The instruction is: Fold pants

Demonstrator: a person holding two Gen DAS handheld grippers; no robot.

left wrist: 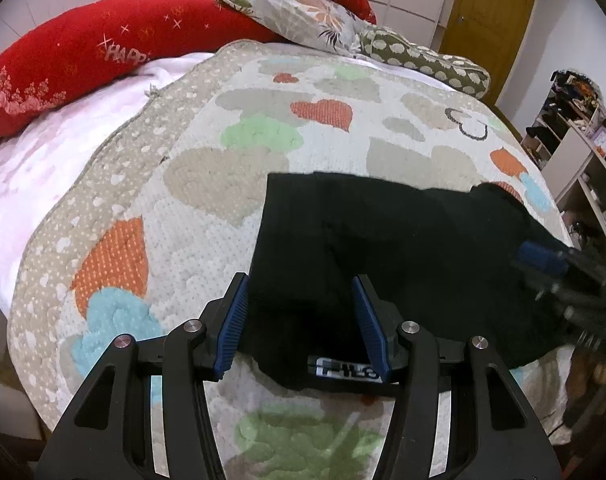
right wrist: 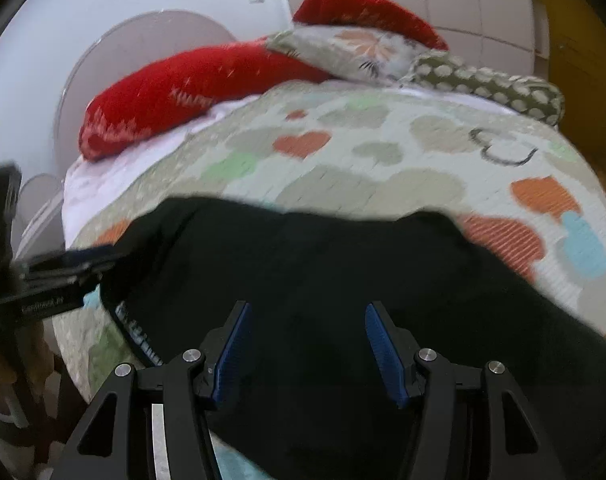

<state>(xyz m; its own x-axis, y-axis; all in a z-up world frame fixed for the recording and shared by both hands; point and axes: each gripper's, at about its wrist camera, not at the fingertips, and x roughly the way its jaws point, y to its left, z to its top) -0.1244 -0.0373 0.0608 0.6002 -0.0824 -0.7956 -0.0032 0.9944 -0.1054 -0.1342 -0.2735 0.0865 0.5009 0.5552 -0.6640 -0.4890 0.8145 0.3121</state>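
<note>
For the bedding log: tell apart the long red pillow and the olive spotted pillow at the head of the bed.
The long red pillow is plain red with glittery lettering and lies on the left; the olive spotted pillow carries pale spots and lies on the right. The red one looks longer and bulkier. Both rest beyond the heart-patterned blanket and touch the floral pillow between them.

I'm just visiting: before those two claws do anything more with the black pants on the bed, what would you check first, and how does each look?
1. Left gripper open: ok.
2. Right gripper open: ok.
3. Pants lying on the heart-pattern quilt: ok.
4. Pants flat, without bunching: not ok, the far right edge humps up.
5. Waistband label near the left gripper: ok.
6. Fabric between either gripper's fingers: cannot tell.
</note>
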